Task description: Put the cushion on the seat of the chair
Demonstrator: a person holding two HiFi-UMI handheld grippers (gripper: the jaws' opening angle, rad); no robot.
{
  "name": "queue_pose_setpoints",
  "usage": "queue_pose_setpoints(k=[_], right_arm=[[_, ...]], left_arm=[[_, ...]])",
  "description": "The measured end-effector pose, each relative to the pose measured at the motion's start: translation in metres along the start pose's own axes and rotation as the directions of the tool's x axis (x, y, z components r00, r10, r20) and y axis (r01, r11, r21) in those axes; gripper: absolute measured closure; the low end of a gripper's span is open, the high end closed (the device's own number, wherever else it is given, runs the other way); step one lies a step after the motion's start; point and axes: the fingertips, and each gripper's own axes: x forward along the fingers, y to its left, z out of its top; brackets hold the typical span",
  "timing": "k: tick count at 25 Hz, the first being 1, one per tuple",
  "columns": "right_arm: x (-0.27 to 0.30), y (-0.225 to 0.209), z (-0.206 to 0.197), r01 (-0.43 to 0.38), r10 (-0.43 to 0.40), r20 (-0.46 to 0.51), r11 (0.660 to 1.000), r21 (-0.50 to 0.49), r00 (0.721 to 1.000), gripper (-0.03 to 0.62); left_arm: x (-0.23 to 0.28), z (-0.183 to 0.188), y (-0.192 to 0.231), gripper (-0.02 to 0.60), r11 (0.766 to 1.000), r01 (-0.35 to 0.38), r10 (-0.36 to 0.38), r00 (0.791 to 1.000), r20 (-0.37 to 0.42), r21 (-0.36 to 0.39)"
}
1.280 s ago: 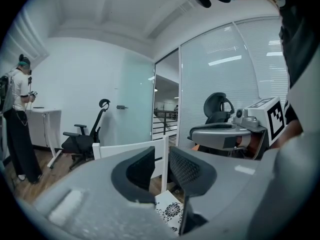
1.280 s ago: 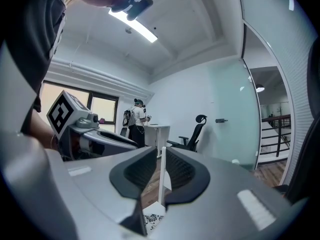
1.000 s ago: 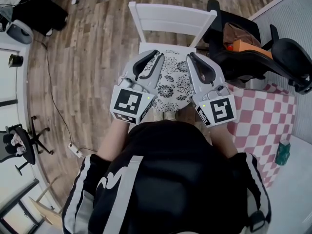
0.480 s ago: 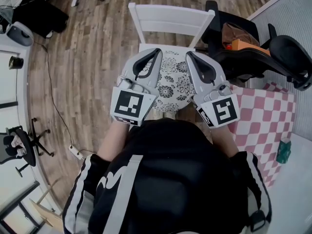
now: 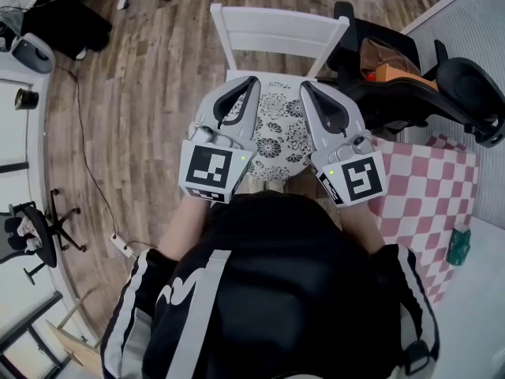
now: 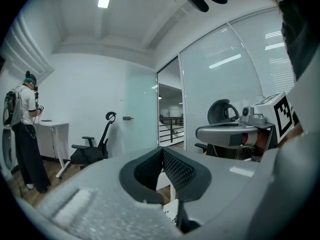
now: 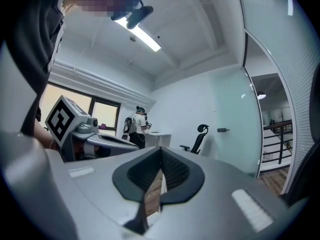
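Note:
A round white cushion (image 5: 278, 129) with a black flower print lies on the seat of the white wooden chair (image 5: 280, 31). In the head view my left gripper (image 5: 254, 80) and right gripper (image 5: 302, 85) hover side by side over the cushion and point toward the chair's backrest. Both are shut with nothing between the pads. The left gripper view shows its own jaws (image 6: 162, 149) pressed together, a sliver of the cushion (image 6: 170, 213) below them, and the right gripper (image 6: 235, 134) alongside. The right gripper view shows its jaws (image 7: 161, 148) meeting, with the left gripper (image 7: 95, 136) beside them.
A black office chair (image 5: 418, 85) holding an orange-brown item stands right against the white chair. A red-and-white checkered surface (image 5: 430, 192) lies at the right. A cable and power strip (image 5: 120, 245) run over the wood floor at left. A person (image 7: 134, 126) stands far off.
Both grippers' jaws, slightly apart a second ago, have come together. The grippers edged a little toward the backrest; the cushion stays on the seat.

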Motion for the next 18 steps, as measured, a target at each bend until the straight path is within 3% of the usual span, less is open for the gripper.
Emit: queue_pose_setpoints(k=[18], right_arm=[[0.0035, -0.0012, 0.0005, 0.013, -0.013, -0.017, 1.000, 0.006, 1.000, 0.595]], left_arm=[[0.0045, 0.0031, -0.0081, 0.581, 0.999, 0.041, -0.041, 0.999, 0.008, 0.014]])
